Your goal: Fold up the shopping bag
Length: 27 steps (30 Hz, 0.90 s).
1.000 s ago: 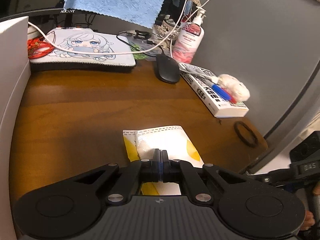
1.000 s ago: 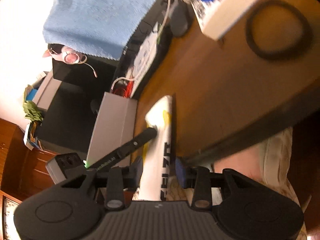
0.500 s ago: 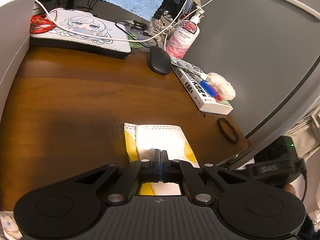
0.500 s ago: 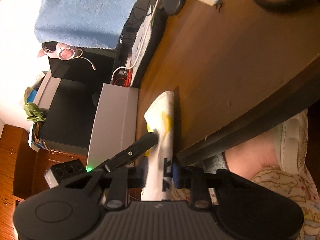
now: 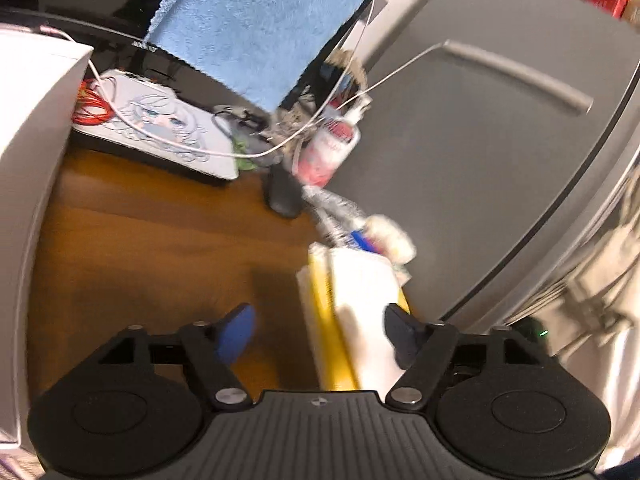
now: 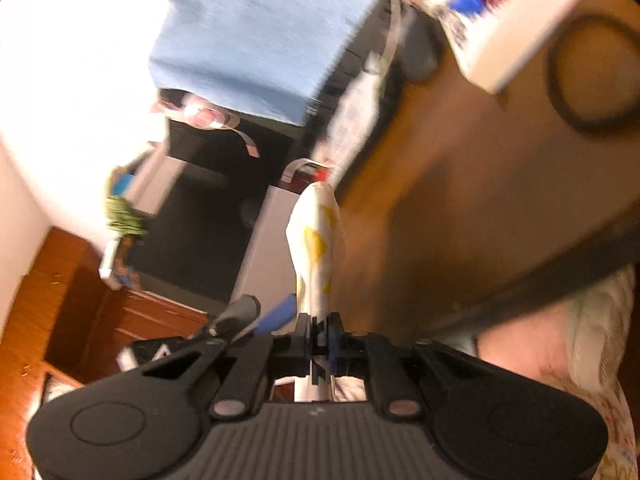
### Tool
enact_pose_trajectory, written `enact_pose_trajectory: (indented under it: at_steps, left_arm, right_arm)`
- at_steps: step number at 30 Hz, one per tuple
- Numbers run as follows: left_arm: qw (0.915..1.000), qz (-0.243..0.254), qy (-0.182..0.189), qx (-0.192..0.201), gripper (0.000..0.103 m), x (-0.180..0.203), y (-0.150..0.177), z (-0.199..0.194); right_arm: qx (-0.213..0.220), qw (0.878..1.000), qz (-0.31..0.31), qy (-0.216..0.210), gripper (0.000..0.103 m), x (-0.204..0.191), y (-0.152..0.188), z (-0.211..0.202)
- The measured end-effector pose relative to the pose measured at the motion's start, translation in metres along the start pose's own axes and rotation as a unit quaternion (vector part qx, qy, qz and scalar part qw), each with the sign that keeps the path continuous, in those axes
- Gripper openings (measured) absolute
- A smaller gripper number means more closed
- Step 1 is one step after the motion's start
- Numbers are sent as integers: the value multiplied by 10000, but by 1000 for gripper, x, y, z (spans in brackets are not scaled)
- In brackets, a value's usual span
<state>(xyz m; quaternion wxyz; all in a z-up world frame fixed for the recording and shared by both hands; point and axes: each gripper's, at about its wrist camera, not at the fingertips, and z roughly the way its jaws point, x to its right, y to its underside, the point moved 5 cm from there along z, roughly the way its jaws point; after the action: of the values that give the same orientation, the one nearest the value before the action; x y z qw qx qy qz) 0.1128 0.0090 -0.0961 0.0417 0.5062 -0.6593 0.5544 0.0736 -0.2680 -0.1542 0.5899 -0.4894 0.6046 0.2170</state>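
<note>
From the left wrist view, the left gripper [image 5: 320,332] has just spread its fingers wide, and the folded shopping bag [image 5: 356,304] lies loose between them above the worktop [image 5: 152,240], just in front of the white book. From the right wrist view, the right gripper [image 6: 318,330] has just closed its fingers on the bag's near end, holding it off the worktop's edge; the handover looks done, and I judge the next move calls for laying the bag flat to crease it.

Both wrist cams close, low over wooden desk [image 5: 152,248]; right view rolled sideways; both share blue towel [image 5: 260,20].
</note>
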Motion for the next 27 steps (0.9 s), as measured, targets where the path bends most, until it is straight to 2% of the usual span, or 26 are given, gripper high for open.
enact_pose_trajectory:
  at_steps: [5, 7, 9, 10, 11, 14, 15, 18, 21, 23, 25, 27]
  left_arm:
    - [9943, -486, 936, -161, 78, 1, -8, 2]
    - [9894, -619, 1296, -188, 78, 4, -9, 3]
    - [9830, -792, 1650, -169, 73, 6, -10, 4]
    - [9803, -852, 1774, -156, 61, 7, -10, 3]
    - [9775, -912, 1898, -143, 42, 9, -10, 3]
    - [9771, -902, 1925, -123, 18, 12, -9, 0]
    - [9774, -876, 1921, -102, 17, 14, -9, -1]
    - [9809, -728, 1803, 16, 14, 19, -8, -9]
    - [9895, -329, 1386, 244, 14, 29, -10, -16]
    - [9942, 77, 984, 431, 13, 38, -12, -19]
    - [9950, 578, 487, 653, 13, 48, -13, -22]
    - [9874, 1298, -245, 876, 13, 59, -11, -22]
  right_arm:
    - [-199, 9961, -334, -790, 7, -21, -6, -5]
    - [-370, 9927, -412, -1073, 7, -29, -6, -1]
    - [-531, 9884, -495, -1337, 7, -35, -5, 2]
    - [-605, 9860, -539, -1458, 7, -37, -4, 2]
    - [-655, 9845, -568, -1526, 7, -39, -2, 3]
    - [-745, 9831, -622, -1555, 7, -39, 0, 4]
    - [-760, 9829, -620, -1558, 8, -38, 1, 4]
    - [-791, 9828, -604, -1559, 9, -36, 1, 4]
    - [-760, 9835, -659, -1503, 14, -34, 2, 2]
    - [-678, 9857, -756, -1341, 19, -35, 0, 3]
    - [-547, 9888, -909, -1049, 26, -38, -4, 2]
    - [-399, 9907, -1102, -687, 36, -41, -10, 0]
